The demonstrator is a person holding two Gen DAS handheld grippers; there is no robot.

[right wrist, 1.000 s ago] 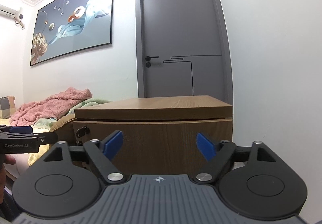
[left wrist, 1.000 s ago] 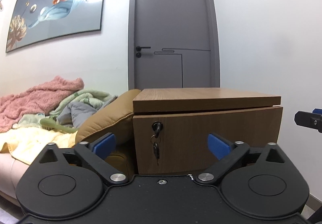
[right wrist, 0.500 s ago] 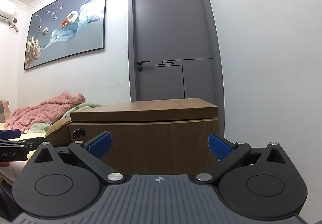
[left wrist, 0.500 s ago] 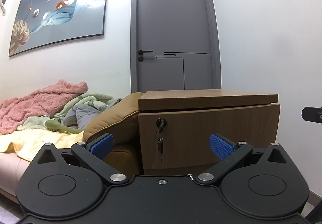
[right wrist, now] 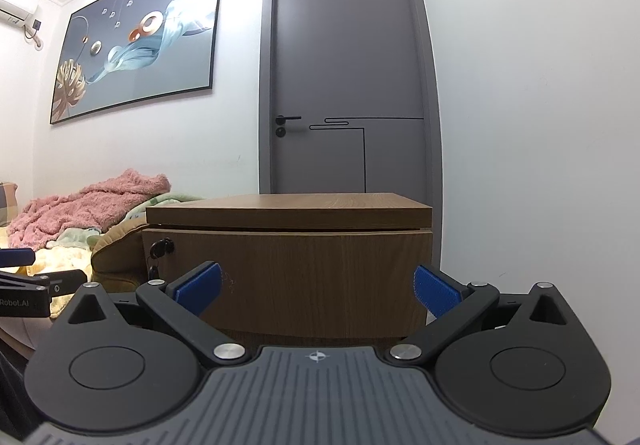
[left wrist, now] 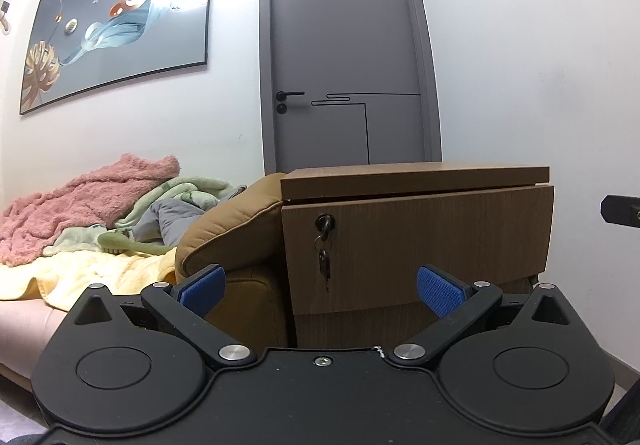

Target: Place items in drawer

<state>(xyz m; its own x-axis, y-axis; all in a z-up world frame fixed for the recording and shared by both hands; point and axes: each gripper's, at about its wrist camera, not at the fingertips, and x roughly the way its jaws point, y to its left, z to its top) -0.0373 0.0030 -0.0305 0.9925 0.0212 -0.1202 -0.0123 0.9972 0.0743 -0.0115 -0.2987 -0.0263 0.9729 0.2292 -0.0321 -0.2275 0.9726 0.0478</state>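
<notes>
A brown wooden cabinet (left wrist: 420,241) stands ahead against the white wall, its top drawer front (left wrist: 440,229) shut. A key (left wrist: 325,223) sits in the lock at the drawer's left, with a second key hanging below. My left gripper (left wrist: 320,287) is open and empty, some way in front of the drawer. In the right wrist view the same cabinet (right wrist: 288,265) fills the middle, and my right gripper (right wrist: 316,289) is open and empty in front of it. No items for the drawer are in view.
A brown sofa arm (left wrist: 228,237) touches the cabinet's left side, with pink, green and yellow blankets (left wrist: 88,205) piled on the seat. A grey door (left wrist: 344,57) stands shut behind the cabinet. The left gripper's body (right wrist: 28,285) shows at the right view's left edge.
Both views have drawn back and risen slightly from the cabinet, which sits lower and smaller now. Both grippers stay open, the right a little wider.
</notes>
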